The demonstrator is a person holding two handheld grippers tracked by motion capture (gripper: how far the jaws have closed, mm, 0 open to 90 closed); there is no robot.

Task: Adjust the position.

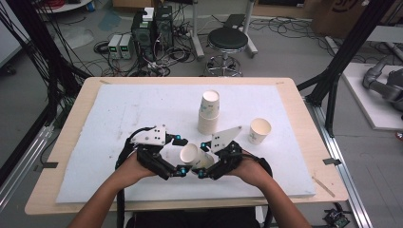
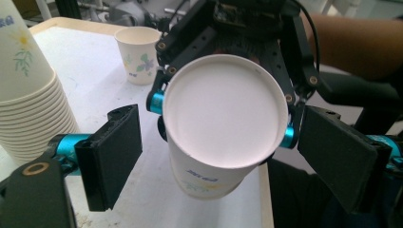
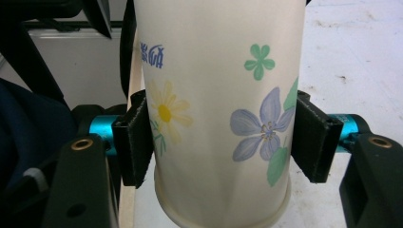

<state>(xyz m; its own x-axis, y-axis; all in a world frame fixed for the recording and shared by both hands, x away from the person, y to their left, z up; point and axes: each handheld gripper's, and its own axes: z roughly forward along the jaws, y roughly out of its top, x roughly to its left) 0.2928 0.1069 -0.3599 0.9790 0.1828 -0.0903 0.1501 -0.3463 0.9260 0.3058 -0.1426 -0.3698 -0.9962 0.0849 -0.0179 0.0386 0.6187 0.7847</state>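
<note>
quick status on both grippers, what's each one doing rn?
Left gripper: open, jaws apart on either side of the paper cup, not touching it.
Right gripper: closed on the paper cup, pads pressing its sides.

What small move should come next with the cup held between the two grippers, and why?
Probably draw the left hand-held gripper back: its jaws stand open clear of the paper cup, which the right hand-held gripper clamps alone. Then it could join the lone cup.

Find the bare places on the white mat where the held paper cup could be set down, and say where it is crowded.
The white mat is bare left of the cup stack, also along its far edge. Crowded: between the stack, the lone cup and the grippers with the held cup.
</note>
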